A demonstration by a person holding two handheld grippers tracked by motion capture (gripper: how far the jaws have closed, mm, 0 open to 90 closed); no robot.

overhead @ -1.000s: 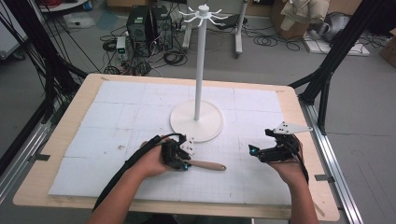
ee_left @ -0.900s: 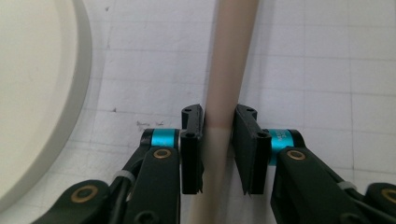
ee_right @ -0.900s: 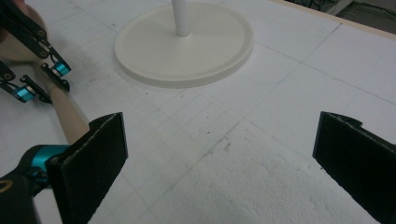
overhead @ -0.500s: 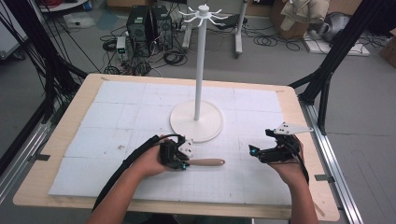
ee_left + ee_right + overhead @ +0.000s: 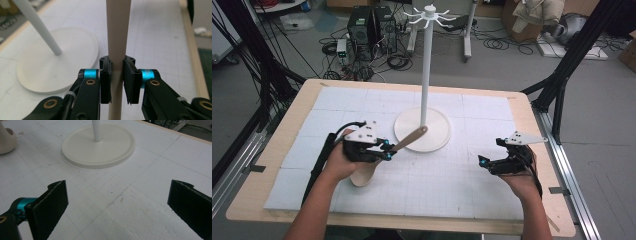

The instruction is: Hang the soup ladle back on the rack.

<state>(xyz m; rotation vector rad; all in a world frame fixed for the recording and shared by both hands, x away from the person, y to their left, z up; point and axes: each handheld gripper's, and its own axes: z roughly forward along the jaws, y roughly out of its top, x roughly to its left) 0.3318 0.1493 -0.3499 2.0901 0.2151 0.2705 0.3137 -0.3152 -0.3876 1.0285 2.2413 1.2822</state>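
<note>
Raised since the earlier frame: spoon (image 5: 404,141), formerly flat on the mat, now tilted, handle tip over the stand (image 5: 422,129) base. Left gripper (image 5: 388,150): jaws clamped on spoon handle, mid-left. Right gripper (image 5: 482,162): jaws wide, empty, right, above the mat (image 5: 462,185).

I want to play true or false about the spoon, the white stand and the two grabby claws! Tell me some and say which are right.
1. The left gripper has its jaws shut on the wooden spoon. True.
2. The right gripper is holding something. False: its jaws stand wide apart over bare foam.
3. The spoon hangs from the hooks at the top of the white stand. False: it is held low, its handle pointing toward the stand's round base.
4. The stand is upright on the table. True.
</note>
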